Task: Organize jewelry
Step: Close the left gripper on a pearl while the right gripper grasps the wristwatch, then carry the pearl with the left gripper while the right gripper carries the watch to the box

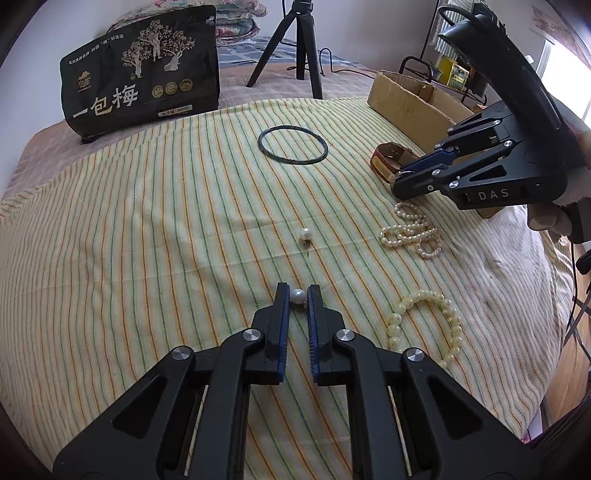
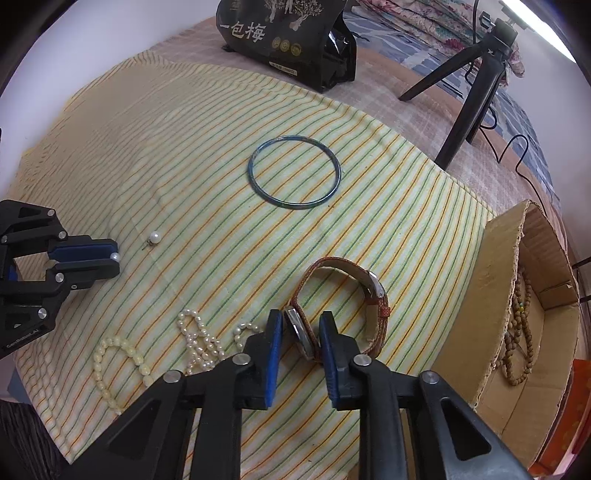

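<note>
Left gripper holds a pearl earring near the striped cloth front edge. Right gripper pinches the watch by the cardboard box. Box has only brown beads; ~6 pcs left w/ bangle, so early.

A bed under a striped cloth fills the room, white wall behind. Folded quilts lie at the back (floral), and bright daylight enters a window.
</note>
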